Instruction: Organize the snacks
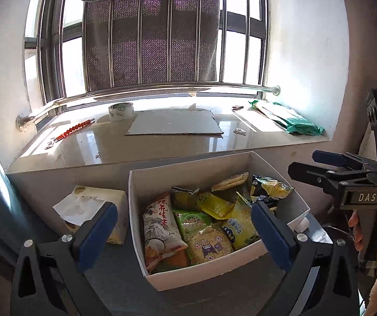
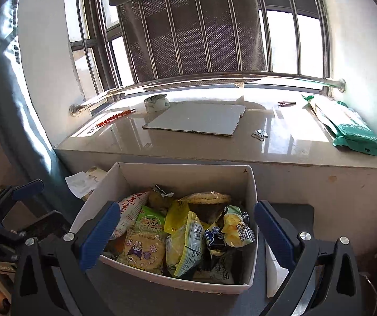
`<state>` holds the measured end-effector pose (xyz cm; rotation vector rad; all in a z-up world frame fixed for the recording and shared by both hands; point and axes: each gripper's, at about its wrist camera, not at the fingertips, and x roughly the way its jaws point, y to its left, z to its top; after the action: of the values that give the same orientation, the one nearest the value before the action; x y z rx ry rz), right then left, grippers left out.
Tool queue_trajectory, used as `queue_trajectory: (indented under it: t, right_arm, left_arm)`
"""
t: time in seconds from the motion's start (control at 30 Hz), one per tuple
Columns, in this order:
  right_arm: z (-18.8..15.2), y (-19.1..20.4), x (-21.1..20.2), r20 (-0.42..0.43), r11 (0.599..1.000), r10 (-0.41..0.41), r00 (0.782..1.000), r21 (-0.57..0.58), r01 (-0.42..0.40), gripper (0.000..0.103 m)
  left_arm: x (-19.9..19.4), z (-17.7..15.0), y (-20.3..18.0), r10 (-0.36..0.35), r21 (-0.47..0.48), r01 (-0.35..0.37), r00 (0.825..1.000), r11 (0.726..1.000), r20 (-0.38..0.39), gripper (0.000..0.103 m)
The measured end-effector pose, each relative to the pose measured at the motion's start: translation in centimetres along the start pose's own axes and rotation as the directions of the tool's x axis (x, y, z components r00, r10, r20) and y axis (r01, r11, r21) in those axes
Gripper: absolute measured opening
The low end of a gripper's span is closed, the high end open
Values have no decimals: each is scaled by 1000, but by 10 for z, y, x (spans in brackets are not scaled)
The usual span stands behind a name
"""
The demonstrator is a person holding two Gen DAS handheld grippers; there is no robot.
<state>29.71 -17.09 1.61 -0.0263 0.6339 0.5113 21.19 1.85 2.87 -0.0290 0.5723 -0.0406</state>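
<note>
A white cardboard box (image 1: 188, 279) full of several snack packets stands on a dark surface below a window sill; it also shows in the right wrist view (image 2: 178, 280). Inside lie a white and red packet (image 1: 159, 226), a green packet (image 1: 193, 220) and yellow packets (image 1: 238, 223). My left gripper (image 1: 184, 233) is open and empty, held above the box's near side. My right gripper (image 2: 185, 234) is open and empty above the box. It shows at the right edge of the left wrist view (image 1: 304, 163).
A tissue pack (image 1: 96, 205) sits left of the box. The stone sill (image 1: 109, 147) holds a cardboard sheet (image 1: 174, 126), a tape roll (image 1: 120, 111), a red tool (image 1: 73, 129) and a green bag (image 1: 291, 119). A barred window stands behind.
</note>
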Motion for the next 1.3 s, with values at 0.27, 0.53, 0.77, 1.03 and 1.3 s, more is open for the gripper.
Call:
queue_trajectory:
  t: [0.27, 0.53, 0.77, 1.03, 1.3]
  right_arm:
    - [-67, 24, -79, 53, 999, 27, 998, -48, -25, 103]
    - [-146, 28, -136, 33, 995, 92, 995, 39, -93, 103]
    - [-207, 45, -182, 62, 1000, -2, 998, 22, 0, 103]
    - [-232, 48, -206, 36, 1000, 5, 999, 15, -6, 103]
    - [-229, 50, -211, 54, 1000, -7, 999, 6, 7, 103]
  left_arm:
    - [-77, -73, -24, 15, -7, -14, 998, 1000, 63, 103]
    - [-131, -138, -44, -30, -55, 31, 999, 998, 30, 103]
    - [-163, -182, -54, -35, -112, 35, 999, 993, 1, 103]
    - [-184, -193, -63, -36, -99, 37, 999, 994, 10, 103]
    - [-182, -194, -64, -35, -88, 35, 999, 996, 8, 103]
